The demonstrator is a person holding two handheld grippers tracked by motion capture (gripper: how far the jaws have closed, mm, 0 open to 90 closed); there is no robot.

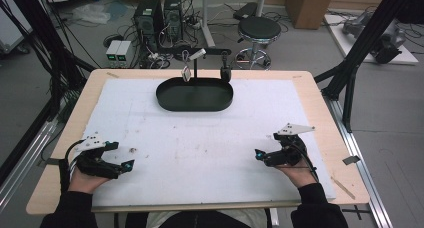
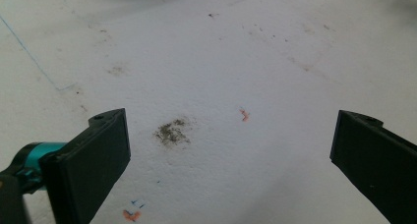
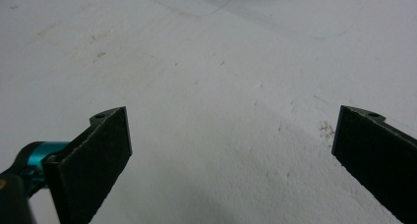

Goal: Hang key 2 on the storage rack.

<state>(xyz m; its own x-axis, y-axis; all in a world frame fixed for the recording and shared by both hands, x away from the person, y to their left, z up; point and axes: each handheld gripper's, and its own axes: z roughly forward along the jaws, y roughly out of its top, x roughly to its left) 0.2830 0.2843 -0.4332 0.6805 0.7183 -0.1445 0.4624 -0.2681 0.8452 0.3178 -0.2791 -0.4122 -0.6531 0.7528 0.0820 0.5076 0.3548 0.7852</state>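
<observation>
- Resting at the near-left corner of the white sheet (image 1: 200, 138), the left gripper (image 1: 129, 164) sits in the person's hand, pointing inward; in the left gripper view its jaws stand wide apart with nothing between them, above a grey smudge (image 2: 172, 131) and a small orange fleck (image 2: 244, 115) on the sheet.
- A small dark speck (image 1: 132, 150) lies on the sheet just beside the left gripper's tips.
- At the far middle of the sheet sits a black oval tray (image 1: 172, 100), well apart from both grippers; its floor looks bare.
- A thin black stand (image 1: 195, 70) rises from the tray's far side, with a pale tag (image 1: 186, 74) hanging from it and a dark piece (image 1: 225, 73) hanging at the tray's far-right rim.
- At the near-right of the sheet the right gripper (image 1: 257, 153) is held low, pointing left; in the right gripper view its jaws are spread wide and hold nothing, over bare, lightly marked sheet.
- Beyond the wooden table (image 1: 312, 95) stand a black stool (image 1: 258, 29) and two computer towers (image 1: 159, 13) among cables on the floor.
</observation>
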